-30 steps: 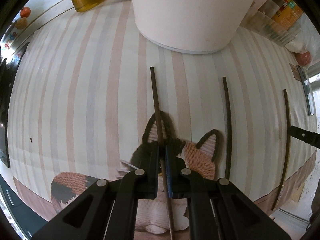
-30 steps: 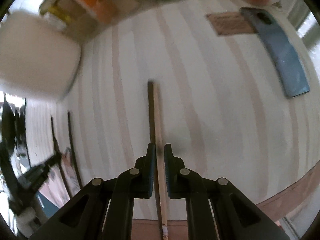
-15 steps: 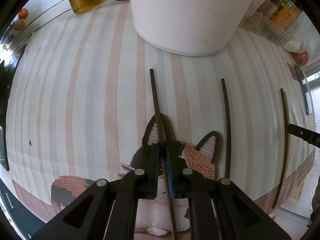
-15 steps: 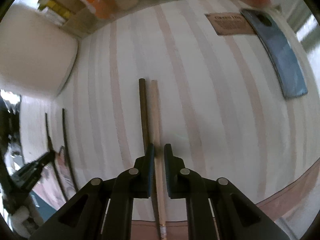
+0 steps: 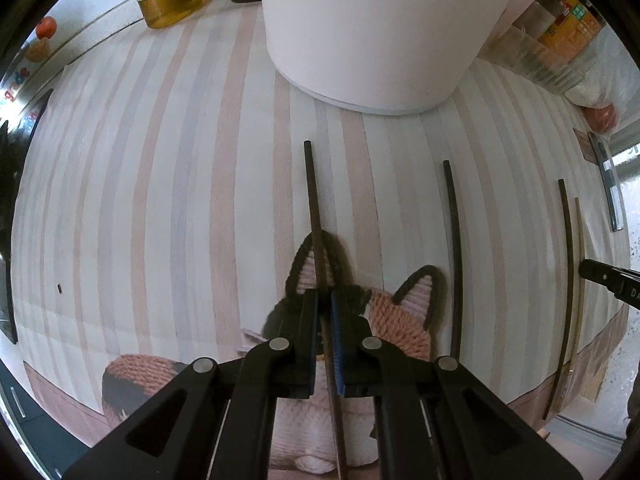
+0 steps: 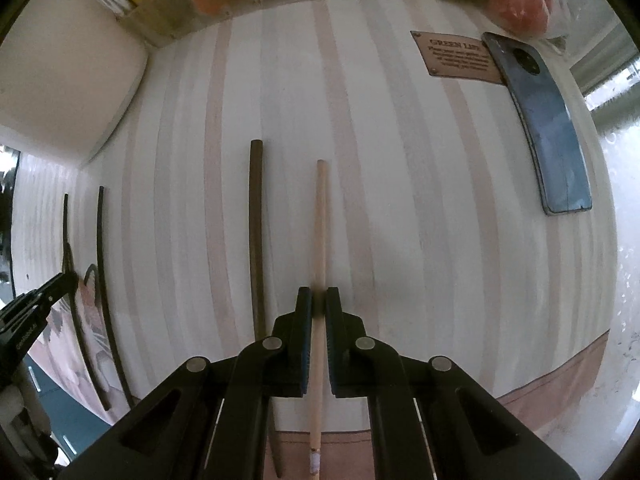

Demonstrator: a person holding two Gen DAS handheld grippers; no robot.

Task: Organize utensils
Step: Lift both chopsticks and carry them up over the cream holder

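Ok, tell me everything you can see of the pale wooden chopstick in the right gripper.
The pale wooden chopstick is a slim, round, light tan stick with a small whitish band near its lower end. It lies flat along the striped cloth, running straight away from the camera, beside and apart from a dark brown chopstick on its left. The right gripper is shut on it around mid-length, pads pressing both sides.

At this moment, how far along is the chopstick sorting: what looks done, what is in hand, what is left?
Done: little that shows; four chopsticks lie roughly parallel on the striped mat.
In hand: the left gripper is shut on a dark chopstick over the cat-shaped coaster; the right gripper is shut on the light chopstick.
Left: two dark chopsticks lie loose and unpaired.
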